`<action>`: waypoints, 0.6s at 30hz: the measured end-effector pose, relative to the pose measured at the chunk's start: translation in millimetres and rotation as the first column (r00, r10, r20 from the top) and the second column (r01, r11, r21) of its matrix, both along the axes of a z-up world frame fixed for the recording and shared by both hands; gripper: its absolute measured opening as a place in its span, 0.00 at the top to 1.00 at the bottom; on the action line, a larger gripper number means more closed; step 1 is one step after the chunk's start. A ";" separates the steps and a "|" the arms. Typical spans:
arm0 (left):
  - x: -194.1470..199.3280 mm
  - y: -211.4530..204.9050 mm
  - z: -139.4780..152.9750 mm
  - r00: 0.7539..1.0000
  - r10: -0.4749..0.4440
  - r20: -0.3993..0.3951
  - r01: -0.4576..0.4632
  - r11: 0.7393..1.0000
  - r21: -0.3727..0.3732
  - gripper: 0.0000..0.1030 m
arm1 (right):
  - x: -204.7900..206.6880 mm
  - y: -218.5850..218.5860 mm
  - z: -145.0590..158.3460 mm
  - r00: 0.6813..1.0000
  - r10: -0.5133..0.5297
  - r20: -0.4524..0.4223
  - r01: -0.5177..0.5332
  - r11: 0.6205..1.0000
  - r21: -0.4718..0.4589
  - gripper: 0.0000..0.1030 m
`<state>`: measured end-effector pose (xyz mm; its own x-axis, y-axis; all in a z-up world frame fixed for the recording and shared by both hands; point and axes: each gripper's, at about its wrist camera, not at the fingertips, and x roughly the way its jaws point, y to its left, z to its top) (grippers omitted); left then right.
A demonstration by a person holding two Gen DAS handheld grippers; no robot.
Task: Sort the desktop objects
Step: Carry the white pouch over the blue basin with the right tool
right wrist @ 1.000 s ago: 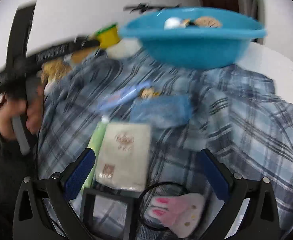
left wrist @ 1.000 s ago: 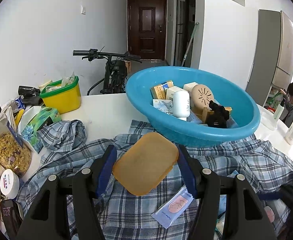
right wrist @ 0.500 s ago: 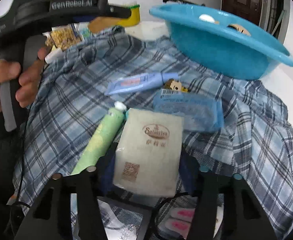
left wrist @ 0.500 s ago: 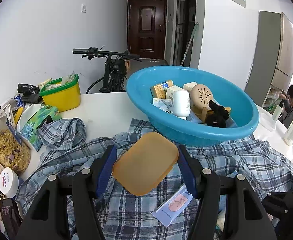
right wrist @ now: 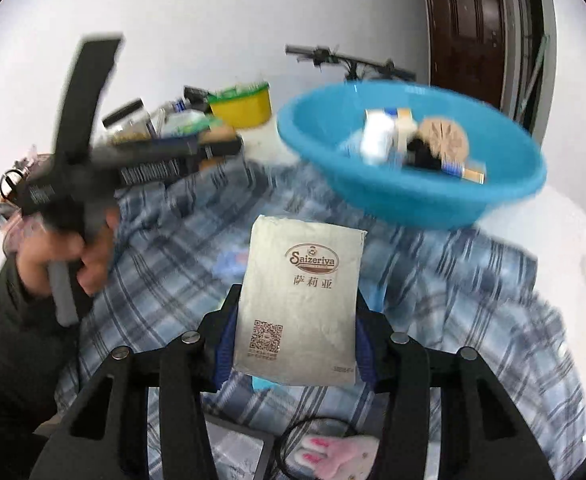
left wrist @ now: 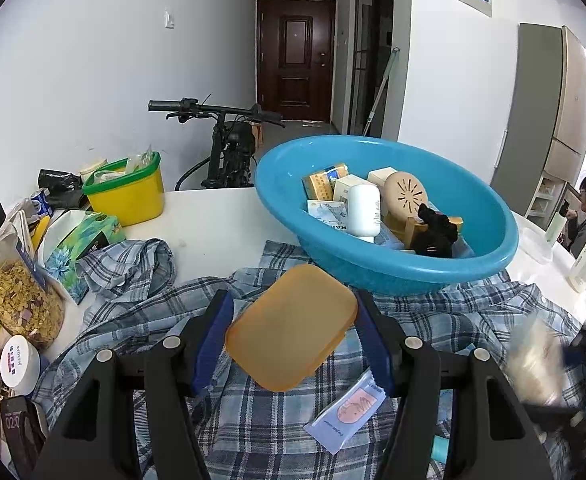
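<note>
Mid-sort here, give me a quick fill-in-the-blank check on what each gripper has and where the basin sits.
1. The left gripper is shut on a flat ____ lid.
2. The right gripper is shut on a grey packet printed with the brand name ____.
3. The blue basin rests partly on a ____ shirt.

Missing words: orange; Saizeriya; plaid
</note>
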<state>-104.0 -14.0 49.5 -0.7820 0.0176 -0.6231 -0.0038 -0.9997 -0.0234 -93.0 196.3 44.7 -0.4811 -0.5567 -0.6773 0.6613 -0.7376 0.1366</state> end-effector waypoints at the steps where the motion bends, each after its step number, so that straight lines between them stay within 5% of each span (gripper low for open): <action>1: 0.0 0.3 -0.7 1.000 0.001 0.000 -0.001 1.000 -0.003 0.38 | -3.1 -0.3 6.6 1.000 0.002 -0.011 -0.002 1.000 -0.007 0.53; 9: -3.1 4.3 -6.8 1.000 0.012 0.007 -0.012 0.999 -0.035 0.38 | -38.5 -12.3 63.7 0.990 -0.007 -0.142 0.000 0.999 -0.047 0.53; 18: -7.0 3.5 -12.3 1.000 0.021 0.021 -0.020 0.999 -0.049 0.38 | -104.0 -18.0 79.8 0.985 -0.073 -0.153 0.062 0.995 -0.077 0.53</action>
